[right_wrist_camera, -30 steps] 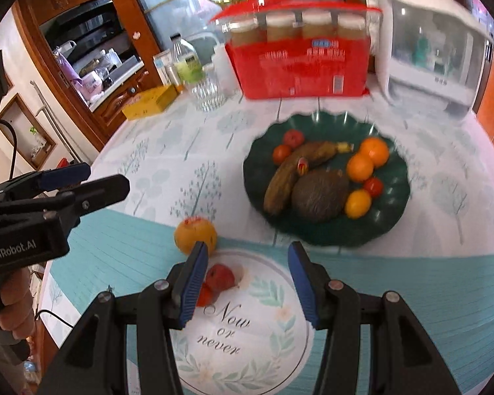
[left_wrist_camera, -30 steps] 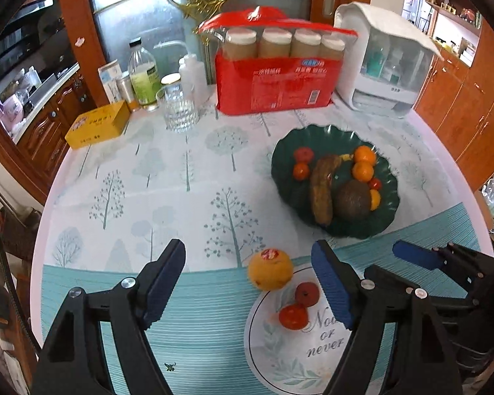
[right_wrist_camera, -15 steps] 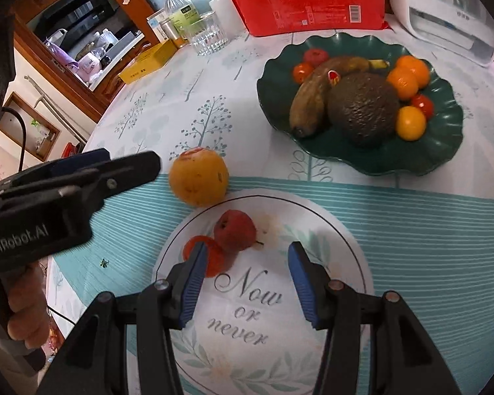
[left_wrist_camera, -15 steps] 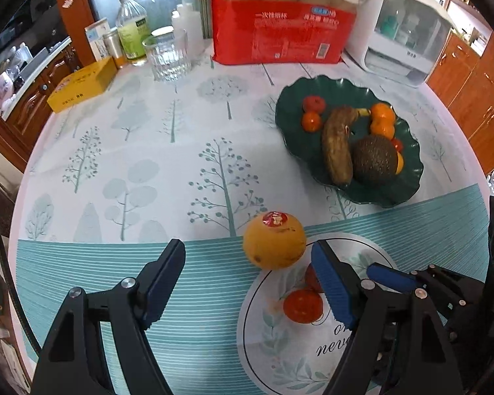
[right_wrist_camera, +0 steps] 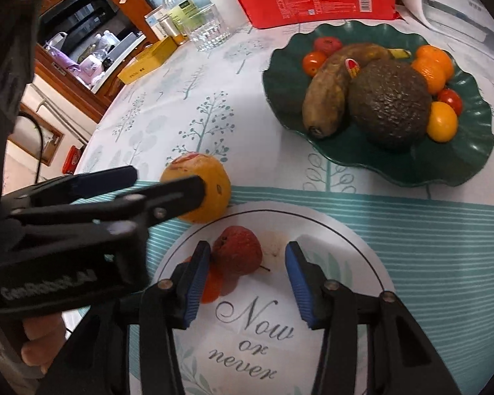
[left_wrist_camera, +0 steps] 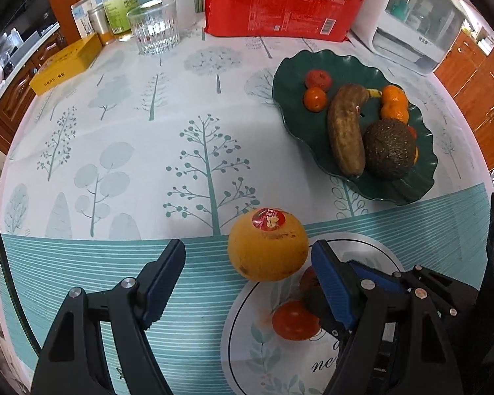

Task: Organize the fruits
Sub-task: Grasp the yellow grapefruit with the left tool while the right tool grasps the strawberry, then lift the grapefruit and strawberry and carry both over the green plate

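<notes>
Fruits sit in two groups: an orange (left_wrist_camera: 267,245) with a red sticker, on the worktop (left_wrist_camera: 122,151) at the edge of a white plate (right_wrist_camera: 329,296) printed "Now or never", and a green plate (right_wrist_camera: 471,151) further back. Since half a second ago I have brought both grippers lower and closer. My left gripper (left_wrist_camera: 247,276) now has its jaws wide around the orange, not touching. My right gripper (right_wrist_camera: 247,276) is spread wide too, around a red lychee-like fruit (right_wrist_camera: 237,254) on the white plate, beside one tomato (left_wrist_camera: 295,320). The green plate holds one banana (right_wrist_camera: 332,89), one avocado (right_wrist_camera: 390,102), and, I think, six small round fruits. The left gripper's body reads "GenRobot.AI".
</notes>
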A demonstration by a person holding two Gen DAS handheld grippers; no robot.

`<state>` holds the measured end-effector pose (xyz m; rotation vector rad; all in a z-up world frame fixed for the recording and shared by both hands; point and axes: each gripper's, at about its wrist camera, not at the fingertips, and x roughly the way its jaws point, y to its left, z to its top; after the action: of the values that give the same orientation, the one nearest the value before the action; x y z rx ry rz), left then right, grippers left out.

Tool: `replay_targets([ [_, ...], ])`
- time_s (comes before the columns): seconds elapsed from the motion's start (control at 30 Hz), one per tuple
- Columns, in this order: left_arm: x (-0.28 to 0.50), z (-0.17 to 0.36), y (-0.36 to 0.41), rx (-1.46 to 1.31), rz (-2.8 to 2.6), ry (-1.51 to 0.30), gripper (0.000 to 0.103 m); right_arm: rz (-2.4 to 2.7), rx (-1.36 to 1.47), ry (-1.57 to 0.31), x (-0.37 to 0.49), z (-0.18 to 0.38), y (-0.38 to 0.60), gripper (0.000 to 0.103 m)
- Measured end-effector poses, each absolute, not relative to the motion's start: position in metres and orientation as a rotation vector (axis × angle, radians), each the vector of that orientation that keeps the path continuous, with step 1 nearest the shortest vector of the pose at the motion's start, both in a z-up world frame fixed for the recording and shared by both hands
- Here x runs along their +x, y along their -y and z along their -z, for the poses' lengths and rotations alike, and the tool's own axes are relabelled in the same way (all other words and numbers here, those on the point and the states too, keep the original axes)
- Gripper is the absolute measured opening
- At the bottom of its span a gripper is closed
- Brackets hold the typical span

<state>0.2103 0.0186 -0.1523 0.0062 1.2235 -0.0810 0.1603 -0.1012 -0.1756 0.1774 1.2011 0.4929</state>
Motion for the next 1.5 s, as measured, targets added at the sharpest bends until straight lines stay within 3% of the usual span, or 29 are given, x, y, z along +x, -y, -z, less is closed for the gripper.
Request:
replay_targets([
  [0.2,0.217,0.167,-0.023,-0.064,0.096,-1.275,0.072,-0.541,0.194,-1.223,0.162,0.181,0.095,0.033],
  [0.27,0.218,0.171,-0.025,-0.099,0.117,-1.285,0.062,-0.544,0.193,-1.223,0.161,0.181,0.095,0.033],
  [0.3,0.218,0.173,-0.026,-0.117,0.131,-1.290,0.052,-0.546,0.196,-1.223,0.161,0.180,0.095,0.032],
  [0.8,0.207,0.163,-0.020,-0.093,0.126,-1.257,0.050,-0.536,0.286,-1.194,0.153,0.161,0.121,0.032],
  [1.17,0.214,0.096,-0.004,-0.029,0.174,-1.128,0.050,-0.466,0.287,-1.069,0.151,0.114,0.163,0.031],
  [1.5,0.257,0.026,0.024,0.078,0.213,-0.982,0.050,-0.327,0.228,-0.850,0.191,0.031,0.215,0.031],
])
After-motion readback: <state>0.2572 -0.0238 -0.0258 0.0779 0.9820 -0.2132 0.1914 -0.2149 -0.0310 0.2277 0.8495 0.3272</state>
